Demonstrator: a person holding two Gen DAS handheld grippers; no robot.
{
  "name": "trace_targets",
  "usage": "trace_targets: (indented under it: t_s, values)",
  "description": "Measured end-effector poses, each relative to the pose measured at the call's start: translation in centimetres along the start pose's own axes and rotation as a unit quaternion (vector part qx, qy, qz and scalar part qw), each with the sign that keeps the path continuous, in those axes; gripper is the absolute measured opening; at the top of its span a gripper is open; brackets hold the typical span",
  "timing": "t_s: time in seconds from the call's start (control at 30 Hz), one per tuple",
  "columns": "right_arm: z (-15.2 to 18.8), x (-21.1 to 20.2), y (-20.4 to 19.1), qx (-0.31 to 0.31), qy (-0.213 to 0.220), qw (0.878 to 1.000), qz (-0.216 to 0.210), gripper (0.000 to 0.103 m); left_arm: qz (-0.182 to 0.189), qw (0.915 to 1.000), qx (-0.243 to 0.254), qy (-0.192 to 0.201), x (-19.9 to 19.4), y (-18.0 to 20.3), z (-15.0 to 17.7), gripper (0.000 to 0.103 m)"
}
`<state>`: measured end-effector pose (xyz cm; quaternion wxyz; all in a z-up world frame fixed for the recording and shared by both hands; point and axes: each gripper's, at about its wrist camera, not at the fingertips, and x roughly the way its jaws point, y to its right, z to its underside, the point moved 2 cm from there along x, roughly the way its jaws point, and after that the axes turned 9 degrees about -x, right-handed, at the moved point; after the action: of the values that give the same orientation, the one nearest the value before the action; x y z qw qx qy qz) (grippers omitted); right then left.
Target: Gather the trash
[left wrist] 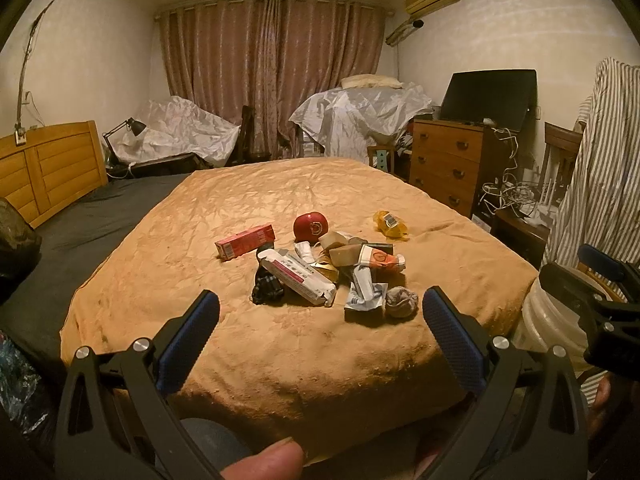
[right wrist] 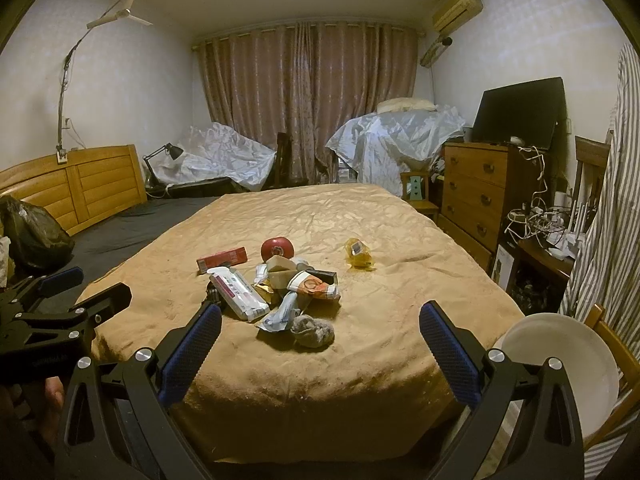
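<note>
A pile of trash (left wrist: 332, 268) lies on the tan blanket (left wrist: 280, 352) of the bed: a red box (left wrist: 245, 241), a white wrapper (left wrist: 298, 277), a red round can (left wrist: 310, 227), a yellow wrapper (left wrist: 390, 224) set apart, a grey crumpled wad (left wrist: 401, 301). The pile also shows in the right wrist view (right wrist: 280, 286). My left gripper (left wrist: 320, 316) is open and empty, held back from the pile. My right gripper (right wrist: 320, 332) is open and empty, also short of the pile. A white bucket (right wrist: 560, 364) stands at the bed's right corner.
A wooden headboard (left wrist: 48, 168) and a dark sheet (left wrist: 80, 232) are at the left. A black bag (right wrist: 34, 232) sits at the far left. A dresser (right wrist: 476, 188) with a TV, tangled cables (right wrist: 536, 220) and a striped cloth (right wrist: 608, 216) stand at the right.
</note>
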<state>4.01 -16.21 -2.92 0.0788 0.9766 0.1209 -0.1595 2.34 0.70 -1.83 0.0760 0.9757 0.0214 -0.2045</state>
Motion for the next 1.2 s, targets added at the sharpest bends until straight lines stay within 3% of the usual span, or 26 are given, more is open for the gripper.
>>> trace_targets:
  t_s: [1.2]
  values:
    - [0.66,0.25,0.34,0.006,-0.002,1.000,-0.004,0.099,-0.004,1.0000,0.003,-0.005,0.28,-0.73,0.35,0.098]
